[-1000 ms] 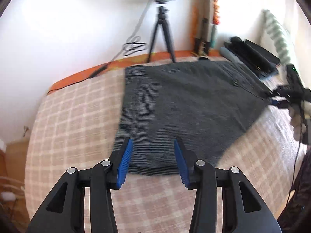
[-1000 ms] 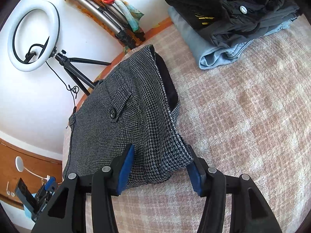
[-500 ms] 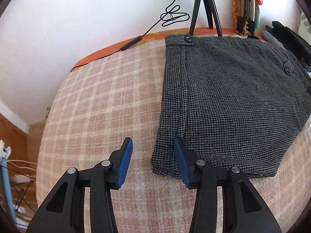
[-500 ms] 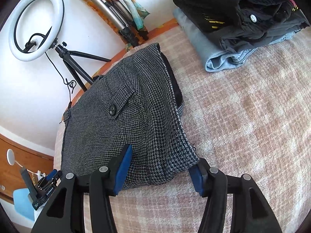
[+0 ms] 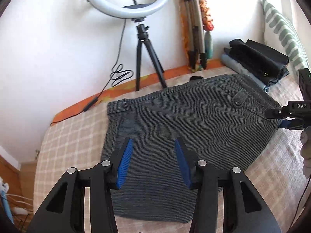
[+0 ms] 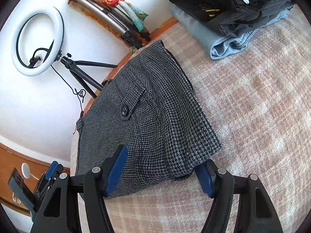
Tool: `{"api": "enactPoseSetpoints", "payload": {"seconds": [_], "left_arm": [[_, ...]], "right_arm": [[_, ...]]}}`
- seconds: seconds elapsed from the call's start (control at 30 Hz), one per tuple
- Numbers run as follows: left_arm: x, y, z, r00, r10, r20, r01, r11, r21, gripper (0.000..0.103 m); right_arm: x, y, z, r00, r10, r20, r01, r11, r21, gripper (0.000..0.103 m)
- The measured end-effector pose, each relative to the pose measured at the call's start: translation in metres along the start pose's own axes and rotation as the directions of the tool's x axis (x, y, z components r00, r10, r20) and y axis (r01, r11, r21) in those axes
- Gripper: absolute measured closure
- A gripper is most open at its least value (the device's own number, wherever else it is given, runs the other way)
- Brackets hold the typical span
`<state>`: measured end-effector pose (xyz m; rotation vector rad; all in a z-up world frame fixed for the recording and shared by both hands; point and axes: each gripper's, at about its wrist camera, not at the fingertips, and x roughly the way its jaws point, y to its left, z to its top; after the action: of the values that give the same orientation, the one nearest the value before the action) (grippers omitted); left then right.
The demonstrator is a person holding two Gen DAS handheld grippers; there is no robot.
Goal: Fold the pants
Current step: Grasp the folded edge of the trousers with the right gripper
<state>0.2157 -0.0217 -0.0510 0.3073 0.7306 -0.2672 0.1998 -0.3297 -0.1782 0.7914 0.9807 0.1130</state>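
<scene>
Lying across the plaid-covered bed point(image 5: 73, 136), the grey houndstooth pants point(image 5: 184, 120) are already sitting in a compact fold, with the waistband button point(image 5: 124, 104) toward the wall and a stack of other folded clothes point(image 5: 256, 62) just beyond their far edge. A ring light on a tripod point(image 5: 126, 0) is standing behind the pants, off the bed. The left gripper point(image 5: 153, 163) is hovering over the near part of the pants with its fingers apart, gripping nothing. The right gripper point(image 6: 159, 172) is straddling the pants' corner, its fingers likewise spread on either side of the cloth without pinching it. By the look of it, folding is nearly finished; the next move is likely calling for closing on that corner to square the bundle or carry it to the stack.
</scene>
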Motion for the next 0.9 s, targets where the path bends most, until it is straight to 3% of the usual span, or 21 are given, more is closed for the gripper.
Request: {"api": "enactPoseSetpoints", "payload": {"seconds": [0.17,0.3,0.37,0.47,0.6,0.7,0.9], "left_arm": [[0.036,-0.052,-0.003,0.998,-0.043,-0.047,0.048,0.994,0.098,0.058],[0.06,-0.075,-0.022,0.994,0.01,-0.111,0.012,0.98,0.2,0.058],[0.058,-0.077,-0.024,0.996,0.016,-0.087,0.003,0.977,0.212,0.058],[0.051,-0.068,-0.009,0.996,-0.024,-0.08,0.035,0.99,0.14,0.058],[0.046,-0.066,0.021,1.0,-0.012,0.005,0.011,0.995,0.098,0.058],[0.057,-0.075,0.03,0.999,-0.046,0.004,0.045,0.996,0.072,0.058],[0.088,-0.11,0.006,1.0,0.007,-0.03,-0.001,0.98,0.199,0.058]], "right_arm": [[-0.007,-0.009,-0.008,1.0,-0.003,0.004,0.003,0.998,0.058,0.036],[-0.002,-0.005,-0.004,1.0,0.0,0.016,-0.001,1.0,0.026,0.036],[0.003,-0.002,-0.001,0.999,0.013,0.032,-0.014,0.999,0.034,0.036],[0.008,0.005,0.001,0.996,-0.018,0.089,0.017,1.0,0.015,0.037],[0.013,0.008,0.003,0.985,-0.087,0.147,0.088,0.996,0.001,0.055],[0.013,0.004,0.009,0.983,-0.088,0.163,0.085,0.996,0.026,0.07],[0.004,0.021,0.009,0.974,-0.088,0.21,0.107,0.991,-0.081,0.082]]}}
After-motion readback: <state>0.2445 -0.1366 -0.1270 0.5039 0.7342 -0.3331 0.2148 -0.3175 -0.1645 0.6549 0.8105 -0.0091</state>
